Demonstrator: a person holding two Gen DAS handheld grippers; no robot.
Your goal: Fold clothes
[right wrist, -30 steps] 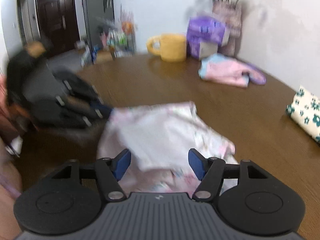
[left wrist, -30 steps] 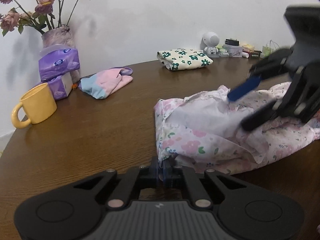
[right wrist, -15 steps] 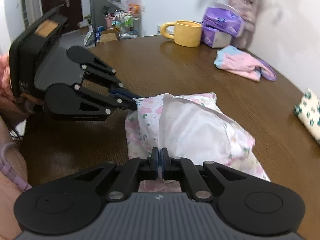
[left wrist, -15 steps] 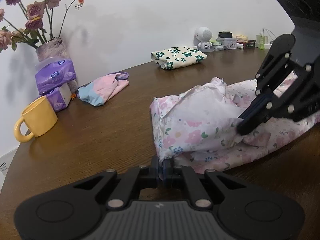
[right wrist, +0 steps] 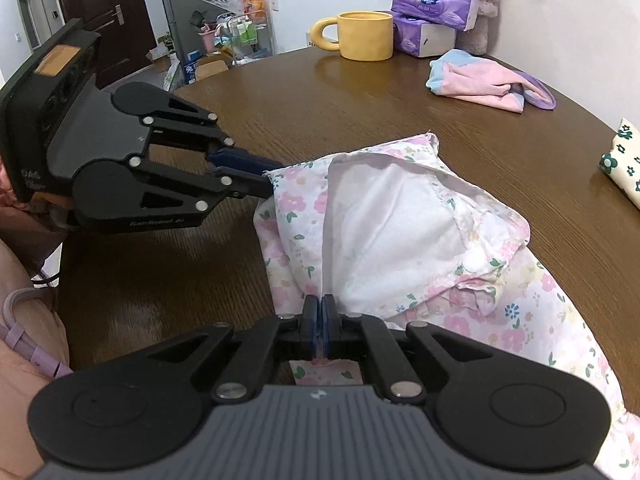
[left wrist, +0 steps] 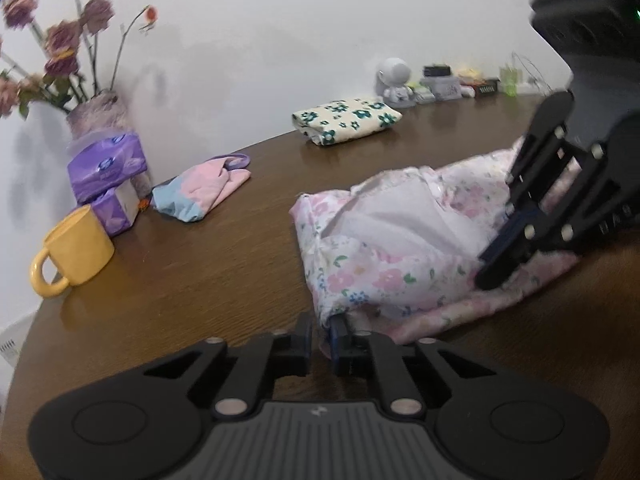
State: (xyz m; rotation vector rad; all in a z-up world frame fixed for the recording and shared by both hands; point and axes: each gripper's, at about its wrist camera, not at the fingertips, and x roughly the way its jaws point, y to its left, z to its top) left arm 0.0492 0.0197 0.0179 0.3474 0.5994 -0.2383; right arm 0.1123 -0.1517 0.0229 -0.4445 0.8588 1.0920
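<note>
A pink floral garment lies crumpled on the brown round table, its white lining turned up. My left gripper pinches the garment's near left corner; its jaws are just opening, a thin gap shows, and the hem is still between the pads. The right wrist view shows the same garment with the left gripper on that corner. My right gripper is shut on a fold of fabric at the garment's near edge. It reaches in from the right in the left wrist view, where the right gripper presses down on the cloth.
A yellow mug, purple tissue packs and a vase of flowers stand at the far left. A pink-and-blue cloth and a folded green-flowered cloth lie further back. Small items line the wall. A person's pink sleeve is beside the table edge.
The right gripper, open a second ago, came down and shut on the fabric. The left jaws have parted slightly at the corner, and the left view has rolled a little.
</note>
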